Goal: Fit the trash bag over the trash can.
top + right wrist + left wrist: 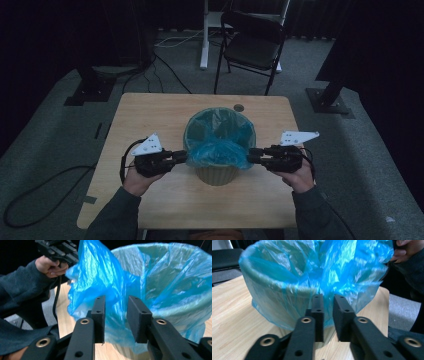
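Note:
A small beige bin (216,176) lined with a blue plastic bag (220,136) stands at the middle of the wooden table (150,111). The bag's loose rim hangs over the bin's near side. My left gripper (184,156) reaches the bag from the left. In the left gripper view its jaws (328,300) stand a narrow gap apart with the blue bag (294,277) film in that gap. My right gripper (250,158) meets the bag from the right. Its jaws (116,301) stand wider apart around a fold of the bag (105,280), and the pads do not press on it.
A black folding chair (252,42) and a white stand's leg (204,35) lie beyond the table's far edge. Cables run over the grey carpet at the left. A small round hole (239,107) sits in the tabletop behind the bin.

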The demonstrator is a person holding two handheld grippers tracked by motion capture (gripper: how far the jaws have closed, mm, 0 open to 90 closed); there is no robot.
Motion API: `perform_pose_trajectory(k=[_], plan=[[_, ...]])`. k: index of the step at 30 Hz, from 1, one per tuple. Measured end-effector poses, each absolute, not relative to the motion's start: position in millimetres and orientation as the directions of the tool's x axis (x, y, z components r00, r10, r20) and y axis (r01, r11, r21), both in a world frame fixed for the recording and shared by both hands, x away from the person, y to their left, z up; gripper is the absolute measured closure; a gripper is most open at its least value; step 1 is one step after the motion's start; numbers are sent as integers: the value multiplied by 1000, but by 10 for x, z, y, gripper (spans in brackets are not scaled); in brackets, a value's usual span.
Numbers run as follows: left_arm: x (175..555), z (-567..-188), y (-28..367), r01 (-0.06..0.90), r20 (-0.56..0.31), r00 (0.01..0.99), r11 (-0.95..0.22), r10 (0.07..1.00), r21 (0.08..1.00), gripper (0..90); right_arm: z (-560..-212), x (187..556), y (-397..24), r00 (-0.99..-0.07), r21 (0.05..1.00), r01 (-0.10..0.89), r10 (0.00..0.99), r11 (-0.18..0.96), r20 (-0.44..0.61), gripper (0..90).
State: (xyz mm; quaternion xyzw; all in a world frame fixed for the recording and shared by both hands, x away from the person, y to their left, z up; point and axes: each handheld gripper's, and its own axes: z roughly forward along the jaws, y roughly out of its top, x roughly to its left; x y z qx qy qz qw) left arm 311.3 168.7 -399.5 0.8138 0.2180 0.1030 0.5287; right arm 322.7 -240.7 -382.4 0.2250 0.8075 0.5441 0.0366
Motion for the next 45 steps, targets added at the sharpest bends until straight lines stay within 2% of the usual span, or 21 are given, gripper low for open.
perform_pose_trajectory(k=[7,21,27,36,41,45], plan=[[3117,-4048,1664,253,-49,882,-383,469,888,896,-3873,3190,-2420,-900,885,319,401,339,170,899],[3148,-4248,1708,300,-94,878,-386,469,872,898,-4022,3233,-2511,-889,851,366,413,378,198,900],[3130,-4188,1747,292,-102,873,-344,477,892,896,-4015,3219,-2511,-892,851,362,405,380,199,900],[3085,-3985,1794,254,-116,890,-269,441,929,644,-3947,3199,-2518,-895,862,346,405,371,185,900],[3087,-3947,1701,240,-105,899,-276,426,931,584,-3942,3205,-2503,-897,863,344,402,370,185,900],[3098,-3961,1621,238,-100,903,-292,419,926,594,-3929,3205,-2495,-900,865,337,397,371,181,900]])
